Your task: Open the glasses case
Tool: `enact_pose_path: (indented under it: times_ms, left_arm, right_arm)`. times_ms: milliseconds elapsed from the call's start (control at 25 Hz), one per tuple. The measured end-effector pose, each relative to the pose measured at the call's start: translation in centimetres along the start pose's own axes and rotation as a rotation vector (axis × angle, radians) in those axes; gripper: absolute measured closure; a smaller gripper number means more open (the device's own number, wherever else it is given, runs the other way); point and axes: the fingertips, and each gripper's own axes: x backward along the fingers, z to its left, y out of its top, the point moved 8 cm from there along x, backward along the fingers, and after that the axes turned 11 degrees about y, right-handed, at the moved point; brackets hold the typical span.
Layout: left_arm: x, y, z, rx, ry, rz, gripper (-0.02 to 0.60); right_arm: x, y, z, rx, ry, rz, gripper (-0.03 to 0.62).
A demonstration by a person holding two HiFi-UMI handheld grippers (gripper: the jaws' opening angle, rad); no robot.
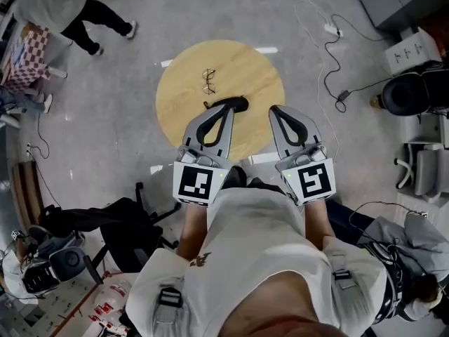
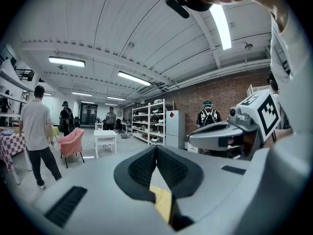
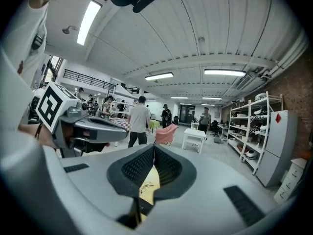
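Note:
A round wooden table [image 1: 184, 93] stands on the grey floor below me. A pair of glasses [image 1: 209, 81] lies on it near the middle. Just nearer to me lies the black glasses case [image 1: 238, 104], closed, its near end hidden under my left gripper [image 1: 227, 109]. That gripper hangs over the table's near part, shut and empty. My right gripper [image 1: 275, 110] is beside it over the table's near right edge, also shut with nothing in it. In the left gripper view the jaws [image 2: 156, 149] meet, and in the right gripper view the jaws [image 3: 154, 148] meet above a sliver of table with the glasses [image 3: 145, 186].
Cables and a power strip [image 1: 332, 29] run across the floor right of the table. A black office chair [image 1: 119, 234] stands at my left, another chair [image 1: 410, 93] at the right. A person [image 1: 63, 9] walks at the upper left. Shelves [image 2: 151, 121] and a pink armchair [image 2: 72, 141] stand further off.

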Motion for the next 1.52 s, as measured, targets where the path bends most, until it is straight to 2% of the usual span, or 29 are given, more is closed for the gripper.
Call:
enact_pose_path:
  times_ms: [240,640,1000,1520]
  left_arm:
    - [-1.7,-0.7,2.5,0.011,-0.019,0.009,0.561]
    - [-4.2,-2.4,3.3,0.031,-0.022,0.052,0.561]
    - [-7.1,-4.8,2.7,0.080,0.035,0.094,0.561]
    - [-9.4,-8.7,2.3,0.094,0.078,0.143,0.561]
  right_arm:
    - [-2.5,0.0,-0.5,-0.022,-0.022,0.004,0.574]
    - [-3.8,-1.7,-2.1,-0.050,-0.017,0.047,0.574]
    - [-5.2,-4.9,-4.5,-0.076,0.021,0.076,0.574]
    - [-7.3,-9.0,-5.8,-0.103,0.074,0.113,0.573]
